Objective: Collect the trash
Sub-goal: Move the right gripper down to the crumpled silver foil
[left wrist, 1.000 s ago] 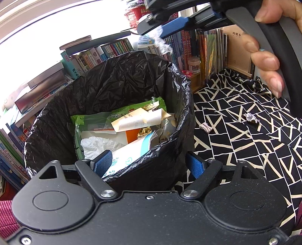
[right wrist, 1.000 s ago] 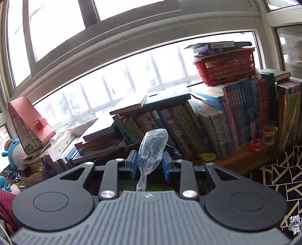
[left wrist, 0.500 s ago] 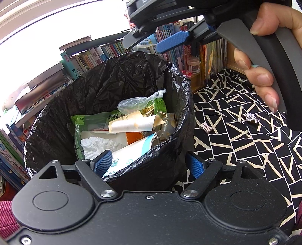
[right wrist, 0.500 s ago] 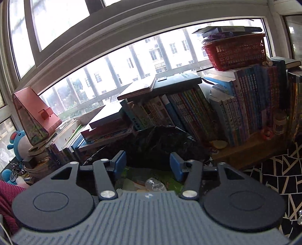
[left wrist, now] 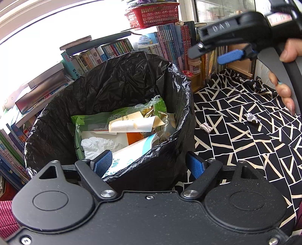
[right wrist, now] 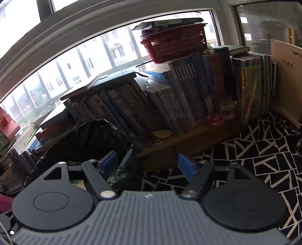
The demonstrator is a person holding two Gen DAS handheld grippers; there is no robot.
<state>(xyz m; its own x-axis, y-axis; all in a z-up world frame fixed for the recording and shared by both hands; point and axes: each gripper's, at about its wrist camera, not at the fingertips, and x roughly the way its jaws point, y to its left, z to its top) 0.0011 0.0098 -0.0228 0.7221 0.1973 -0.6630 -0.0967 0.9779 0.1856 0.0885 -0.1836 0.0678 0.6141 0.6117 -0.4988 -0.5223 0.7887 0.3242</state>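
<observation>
Left gripper angled down, jaws straddling the near rim of the black-lined trash bin, pads clamped on it. Right gripper, gripped by a hand, above the patterned cloth; jaws just opening, spread, nothing between. Foil scrap lies on cloth.

One lined bin, two scraps (foil, paper) — one basket
</observation>
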